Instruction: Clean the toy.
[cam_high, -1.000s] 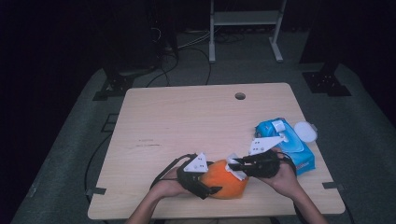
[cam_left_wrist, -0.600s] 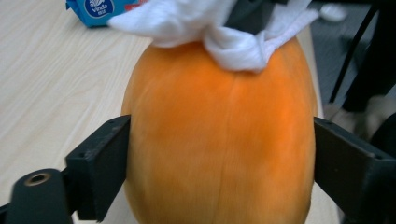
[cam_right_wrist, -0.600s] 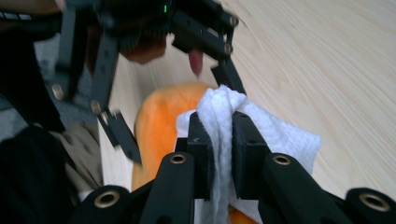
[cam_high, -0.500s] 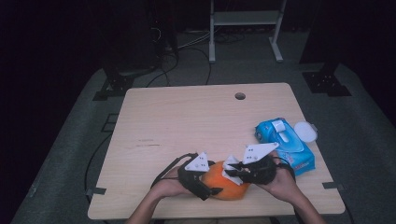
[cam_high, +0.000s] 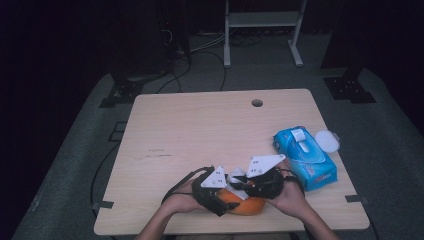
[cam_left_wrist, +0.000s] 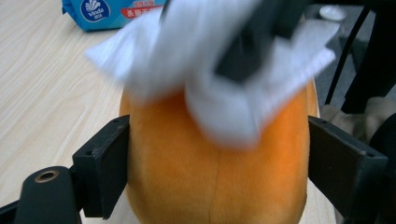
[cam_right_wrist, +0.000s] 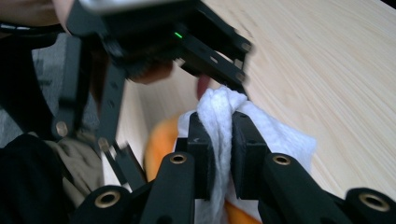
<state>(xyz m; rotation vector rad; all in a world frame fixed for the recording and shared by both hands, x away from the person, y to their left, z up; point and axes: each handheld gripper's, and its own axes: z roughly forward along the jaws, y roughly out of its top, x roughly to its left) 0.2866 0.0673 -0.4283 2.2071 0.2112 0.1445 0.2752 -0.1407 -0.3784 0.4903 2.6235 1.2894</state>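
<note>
— Between the left gripper's (cam_high: 231, 196) jaws, what do you count?

— One orange plush toy (cam_left_wrist: 215, 172), rounded and soft. The jaws stand wide, one pad against each flank of it, and they have just been closing in a little with the toy between them. It sits at the near edge of the table (cam_high: 200, 130), in front of the person.

— And the right gripper (cam_right_wrist: 219, 135)?

— Its jaws are nearly together, pinching one white wipe (cam_right_wrist: 224, 116). The folded wipe bulges out above the pads and hangs down over the top of the orange toy. From the left gripper view the wipe (cam_left_wrist: 210, 70) is blurred and drapes across the toy's upper part.

— Anything else on the table?

— One blue pack of wet wipes (cam_high: 305, 157) lies near the right edge, just beyond the right hand (cam_high: 290, 197). One round white lid (cam_high: 327, 141) rests beside its far corner. I cannot tell whether the pack's flap is open or what remains inside. There is also one small round hole (cam_high: 257, 103) in the table near the far edge.

— How are the hands placed?

— Both forearms come in from the near edge and the two grippers meet over the toy. The left hand (cam_high: 182, 200) holds its gripper low and level, aimed to the right. The right gripper crosses over the toy from the right, its grey three-cornered plate facing up.
</note>
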